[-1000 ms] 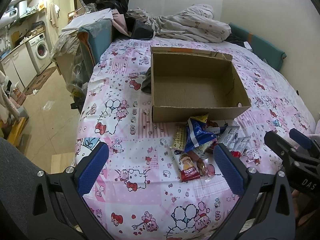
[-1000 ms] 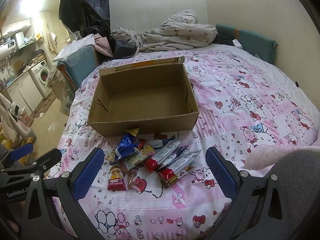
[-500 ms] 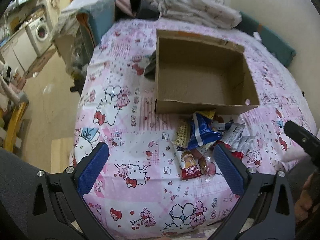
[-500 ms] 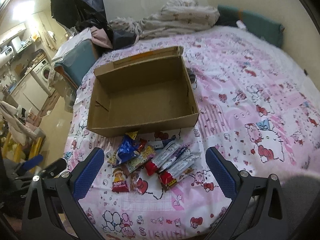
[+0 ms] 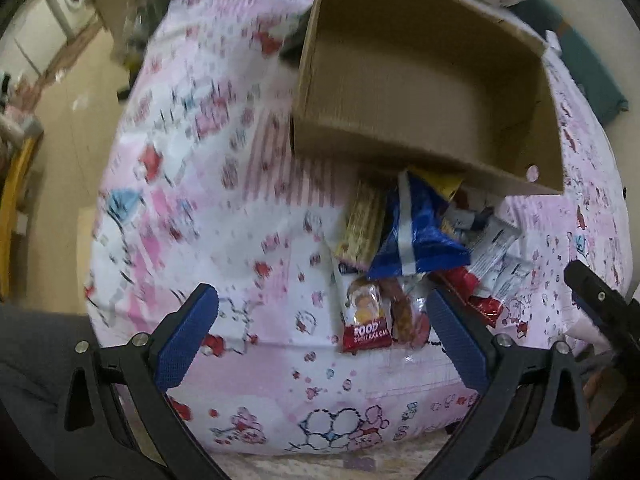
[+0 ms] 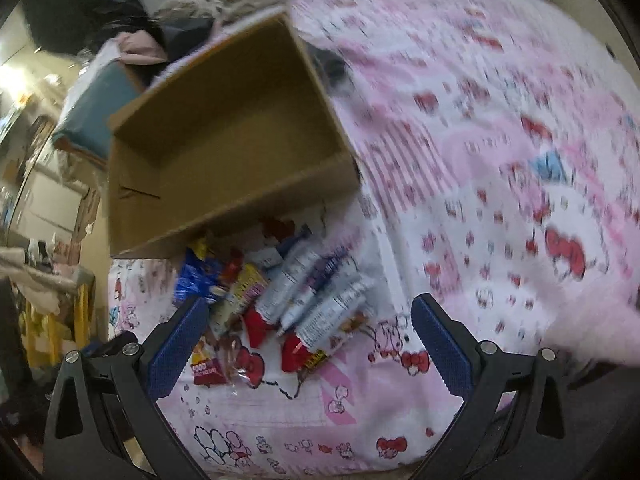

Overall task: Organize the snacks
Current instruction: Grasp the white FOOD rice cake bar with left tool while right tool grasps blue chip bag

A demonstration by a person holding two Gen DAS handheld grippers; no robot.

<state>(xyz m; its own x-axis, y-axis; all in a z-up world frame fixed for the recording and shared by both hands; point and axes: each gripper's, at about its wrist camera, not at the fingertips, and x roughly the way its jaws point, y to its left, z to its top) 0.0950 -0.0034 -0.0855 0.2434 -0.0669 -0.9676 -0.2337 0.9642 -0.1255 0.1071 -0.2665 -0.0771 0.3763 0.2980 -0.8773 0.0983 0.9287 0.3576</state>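
Both my grippers have dropped closer: left gripper [image 5: 320, 332] and right gripper [image 6: 308, 340] hang spread wide, empty, snacks [image 6: 288, 304] just ahead of my fingertips, empty box [image 5: 420, 92] beyond. First pick is near.

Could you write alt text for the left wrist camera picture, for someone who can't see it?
A pile of wrapped snacks lies on a pink cartoon-print bedspread, just in front of an empty cardboard box. The left gripper, blue-padded and open, hovers over the near edge of the pile, holding nothing.
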